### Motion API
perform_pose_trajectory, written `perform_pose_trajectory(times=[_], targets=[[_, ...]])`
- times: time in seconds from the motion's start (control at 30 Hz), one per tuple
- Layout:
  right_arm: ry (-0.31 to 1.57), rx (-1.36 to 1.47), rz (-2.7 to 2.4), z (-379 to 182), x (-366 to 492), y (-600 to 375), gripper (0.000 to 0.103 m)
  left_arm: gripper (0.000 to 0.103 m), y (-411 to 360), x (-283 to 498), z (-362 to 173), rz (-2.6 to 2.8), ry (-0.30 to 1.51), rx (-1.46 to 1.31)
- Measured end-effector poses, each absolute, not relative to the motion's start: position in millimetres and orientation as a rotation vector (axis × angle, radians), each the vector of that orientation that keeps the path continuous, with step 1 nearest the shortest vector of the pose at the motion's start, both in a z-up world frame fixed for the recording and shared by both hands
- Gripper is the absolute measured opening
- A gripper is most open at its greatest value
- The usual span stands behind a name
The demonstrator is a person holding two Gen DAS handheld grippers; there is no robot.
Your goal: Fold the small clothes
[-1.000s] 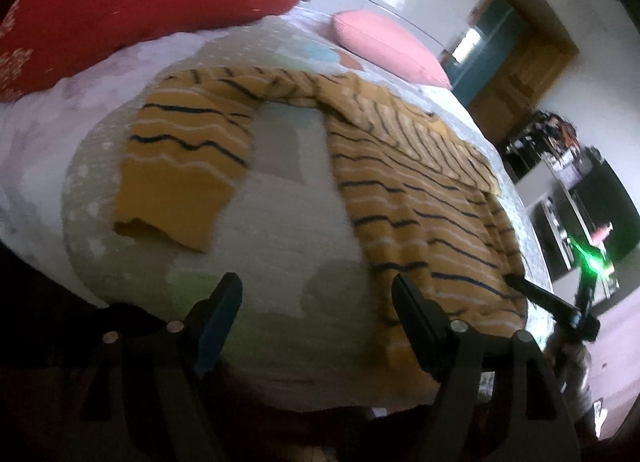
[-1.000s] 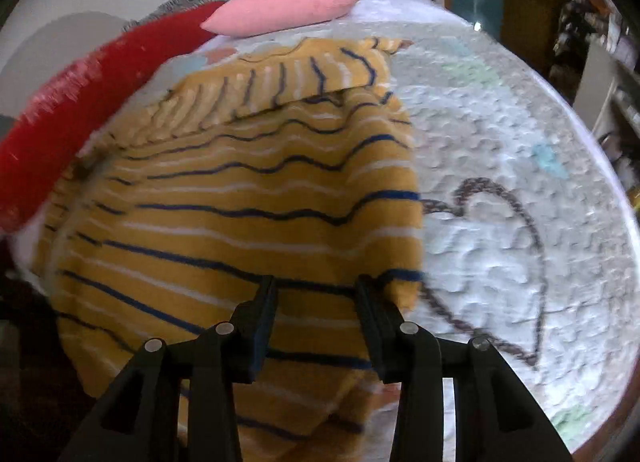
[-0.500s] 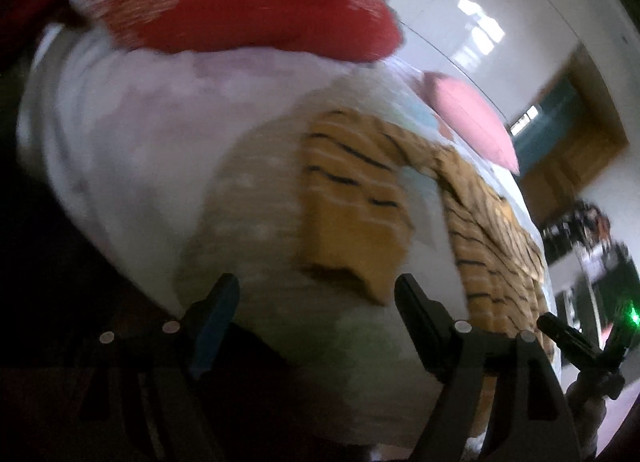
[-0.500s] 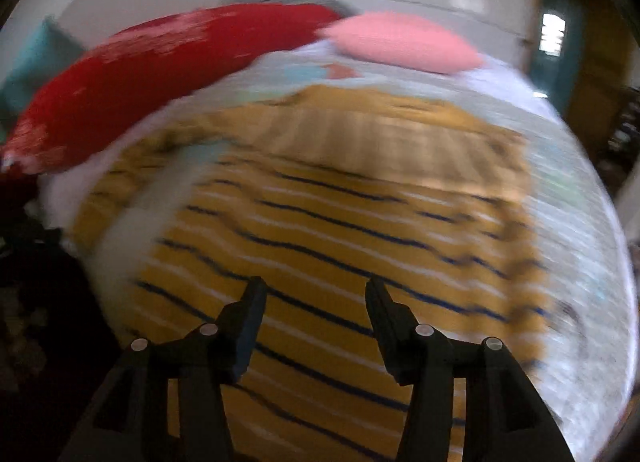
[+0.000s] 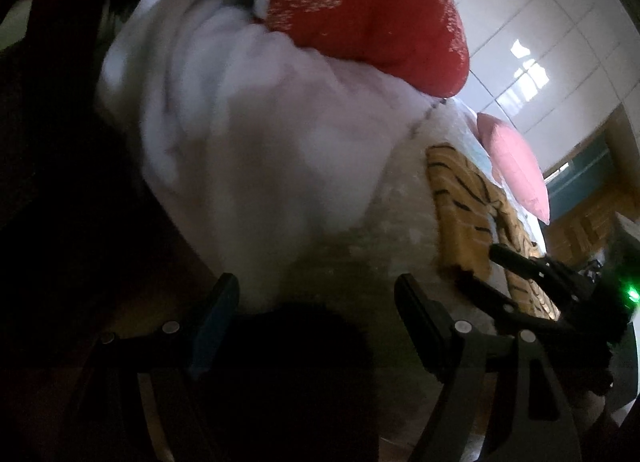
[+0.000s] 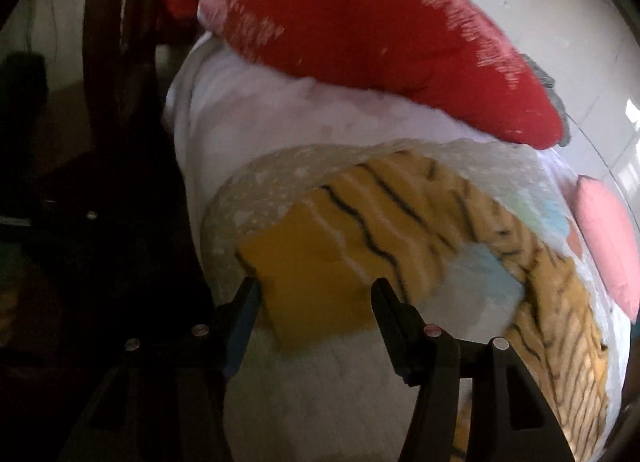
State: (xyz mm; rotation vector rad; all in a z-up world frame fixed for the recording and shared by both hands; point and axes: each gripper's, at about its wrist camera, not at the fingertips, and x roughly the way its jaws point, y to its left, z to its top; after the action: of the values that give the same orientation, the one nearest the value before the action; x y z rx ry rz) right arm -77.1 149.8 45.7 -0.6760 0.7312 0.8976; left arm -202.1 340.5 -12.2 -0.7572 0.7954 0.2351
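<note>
Sweater (image 6: 400, 246), yellow w/ dark stripes, lies on the quilted bed cover (image 6: 280, 166) below the red pillow (image 6: 360, 34), one sleeve stretched toward the near edge, cuff lying betw. the right gripper (image 6: 316, 298) fingers, not pinched. Right jaws have just been opening & stand apart w/ nothing clamped; left gripper (image 5: 316, 302) also wide apart, empty, over bare cover well off the garment. Judged early-to-mid: sleeve not yet folded in, body folds left to do.

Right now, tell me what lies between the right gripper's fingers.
The plain mustard cuff of the yellow striped knitted sweater's sleeve lies between the open fingers, in the right wrist view.
</note>
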Motion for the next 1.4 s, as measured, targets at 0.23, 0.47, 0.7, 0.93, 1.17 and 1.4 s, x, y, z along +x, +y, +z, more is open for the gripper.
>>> perform_pose_trajectory(times=[0.23,0.47,0.7,0.93,1.17,1.4], targets=[[0.802,-0.582,0.912,53,-56,187,0.008,0.079,346,-199,-21,0.22,0.817,-0.774],[0.718,-0.441,0.98,111,-40,236,0.007,0.079,342,-200,-10,0.204,0.8,-0.747],[0.619,-0.288,0.928,205,9,205,0.007,0.079,342,-204,-5,0.226,0.802,-0.741],[0.465,-0.221,0.743,320,59,102,0.007,0.079,326,-188,8,0.177,0.796,-0.709],[0.461,-0.178,0.609,341,70,-21,0.007,0.079,296,-169,27,0.107,0.793,-0.637],[0.716,-0.202,0.322,224,104,-148,0.007,0.079,256,-149,41,0.05,0.825,-0.553]])
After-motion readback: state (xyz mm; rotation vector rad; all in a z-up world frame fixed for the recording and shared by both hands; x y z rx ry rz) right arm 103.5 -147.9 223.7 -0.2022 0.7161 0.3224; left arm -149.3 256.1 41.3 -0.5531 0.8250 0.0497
